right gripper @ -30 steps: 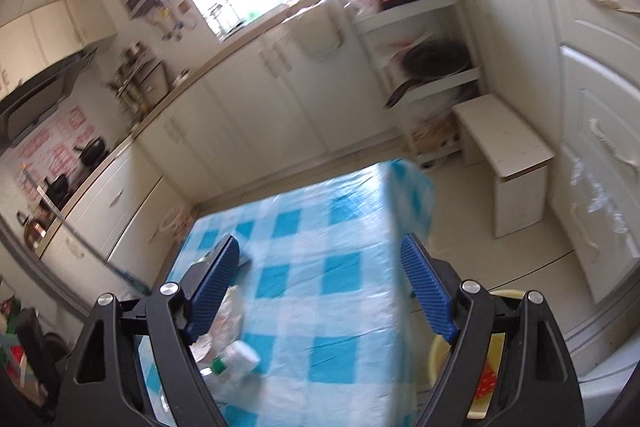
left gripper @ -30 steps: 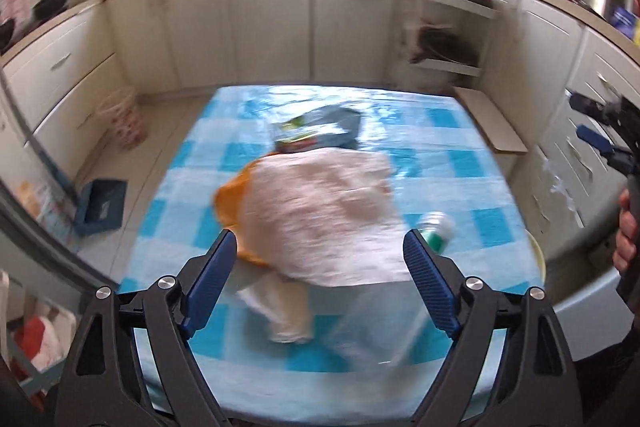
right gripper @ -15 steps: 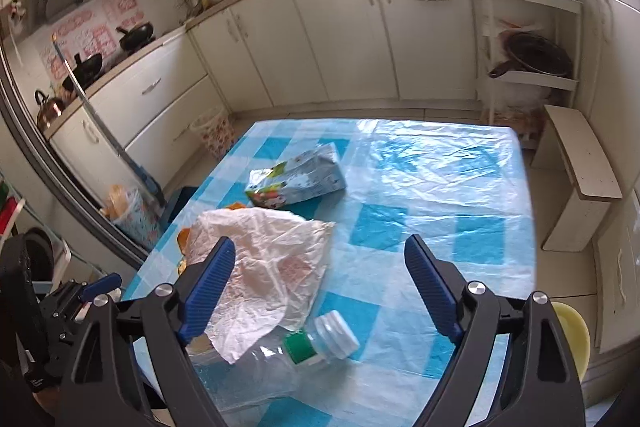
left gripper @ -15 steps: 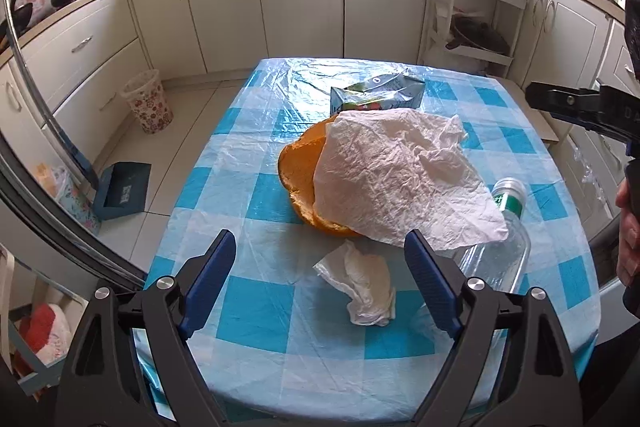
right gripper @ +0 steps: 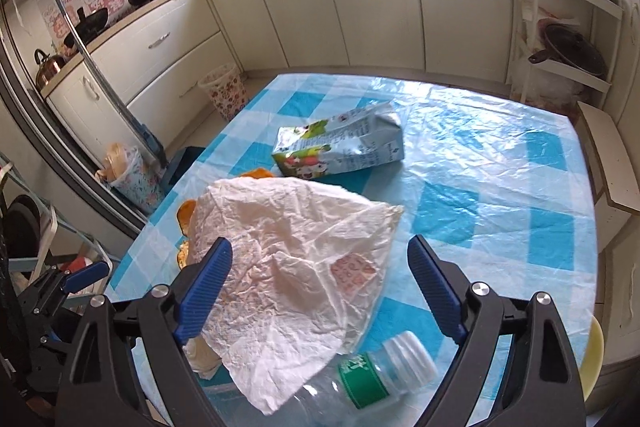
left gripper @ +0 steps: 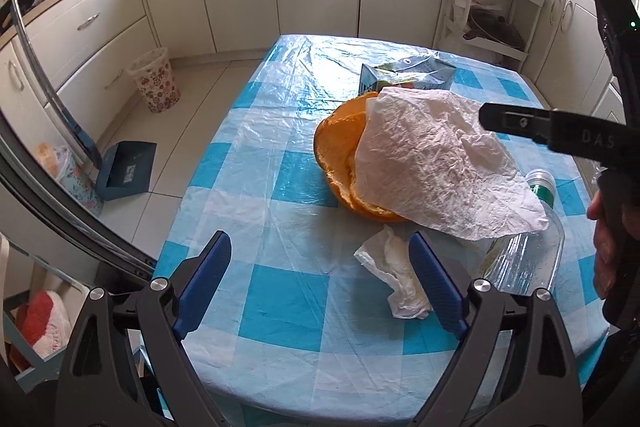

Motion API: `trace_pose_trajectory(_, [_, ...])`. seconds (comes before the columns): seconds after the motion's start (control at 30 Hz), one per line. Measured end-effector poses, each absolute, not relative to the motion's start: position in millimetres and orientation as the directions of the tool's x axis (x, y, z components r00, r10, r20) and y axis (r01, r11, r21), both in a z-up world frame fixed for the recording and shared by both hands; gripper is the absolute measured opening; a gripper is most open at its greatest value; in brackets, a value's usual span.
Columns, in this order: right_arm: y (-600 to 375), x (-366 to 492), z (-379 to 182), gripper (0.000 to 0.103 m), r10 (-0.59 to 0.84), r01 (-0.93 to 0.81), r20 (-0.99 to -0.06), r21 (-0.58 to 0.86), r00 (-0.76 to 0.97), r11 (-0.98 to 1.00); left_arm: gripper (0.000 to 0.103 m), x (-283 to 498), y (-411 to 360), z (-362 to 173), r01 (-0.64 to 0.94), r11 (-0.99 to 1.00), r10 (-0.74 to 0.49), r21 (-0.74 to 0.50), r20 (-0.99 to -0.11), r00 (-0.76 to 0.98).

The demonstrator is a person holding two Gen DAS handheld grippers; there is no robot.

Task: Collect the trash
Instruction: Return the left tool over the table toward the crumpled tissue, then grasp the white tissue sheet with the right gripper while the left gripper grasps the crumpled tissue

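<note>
On the blue-checked table [left gripper: 248, 167] lies a large white paper sheet [left gripper: 436, 167] draped over orange peel [left gripper: 340, 151]. It also shows in the right wrist view [right gripper: 296, 255]. A crumpled tissue [left gripper: 394, 275] lies in front of it, a clear plastic bottle with a green label [right gripper: 360, 375] to the right, and a juice carton [right gripper: 340, 147] behind. My left gripper [left gripper: 320, 283] is open and empty above the near table edge, its right finger beside the tissue. My right gripper [right gripper: 320, 283] is open and empty, above the paper and bottle.
A floral waste basket [left gripper: 154, 79] stands on the floor left of the table, with a blue dustpan [left gripper: 124, 177] nearer. Kitchen cabinets ring the room. A white step stool [right gripper: 608, 155] and a shelf rack [right gripper: 560, 39] stand at the right. A yellow bowl [right gripper: 592, 355] sits below the table's right edge.
Both grippers have swung toward the table. The left one moved in and slightly left over the near edge. The right one turned from the far table end onto the paper and bottle.
</note>
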State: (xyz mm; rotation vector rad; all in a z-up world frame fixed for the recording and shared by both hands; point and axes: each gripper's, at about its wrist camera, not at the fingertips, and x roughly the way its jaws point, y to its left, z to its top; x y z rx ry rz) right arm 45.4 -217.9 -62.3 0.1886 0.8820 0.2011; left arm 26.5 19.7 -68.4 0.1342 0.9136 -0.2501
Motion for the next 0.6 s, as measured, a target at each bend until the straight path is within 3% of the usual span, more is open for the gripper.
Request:
trace_pose_trajectory(0.03, [-214,47,-65,0.084,0.256,-0.105,-0.744,0.244,0.617,0.964,0.087,27,20,-70,0.271,0.963,-0.158,0.007,-0.799,0.581])
trace_pose_trajectory(0.07, [-211,49,-66,0.075,0.266,-0.116,-0.743,0.248,0.614,0.962,0.087,28,21,-71,0.272,0.962,-0.159,0.005,-0.802,0.575])
trace_pose_trajectory(0.13, [-207,51,-69,0.051,0.298,-0.139,-0.746,0.270,0.596,0.953,0.087,30,21,-74,0.275,0.961,-0.160,0.002,-0.810,0.564])
trace_pose_trajectory(0.2, [-207,51,-69,0.019,0.326,-0.151,-0.738,0.295,0.591,0.943,0.087,32,20,-77,0.280,0.960,-0.163,-0.002,-0.819,0.550])
trace_pose_trajectory(0.3, [-212,47,-60,0.010,0.350,-0.161,-0.706,0.323,0.615,0.933,0.087,33,16,-80,0.290,0.957,-0.163,-0.001,-0.828,0.536])
trace_pose_trajectory(0.43, [-225,43,-47,0.009,0.346,-0.146,-0.684,0.334,0.642,0.931,0.088,34,11,-85,0.299,0.954,-0.153,0.015,-0.835,0.529])
trace_pose_trajectory(0.47, [-229,44,-47,0.014,0.331,-0.130,-0.694,0.327,0.639,0.936,0.088,34,10,-87,0.301,0.954,-0.152,0.015,-0.838,0.524])
trace_pose_trajectory(0.5, [-232,44,-48,0.039,0.319,-0.114,-0.706,0.323,0.633,0.940,0.088,35,8,-88,0.302,0.953,-0.153,0.014,-0.840,0.521])
trace_pose_trajectory(0.57, [-235,46,-53,0.078,0.294,-0.085,-0.737,0.308,0.609,0.947,0.088,35,7,-90,0.304,0.953,-0.158,0.006,-0.843,0.513])
trace_pose_trajectory(0.6, [-234,47,-57,0.078,0.284,-0.083,-0.754,0.294,0.593,0.952,0.088,35,6,-91,0.306,0.952,-0.162,0.002,-0.845,0.509])
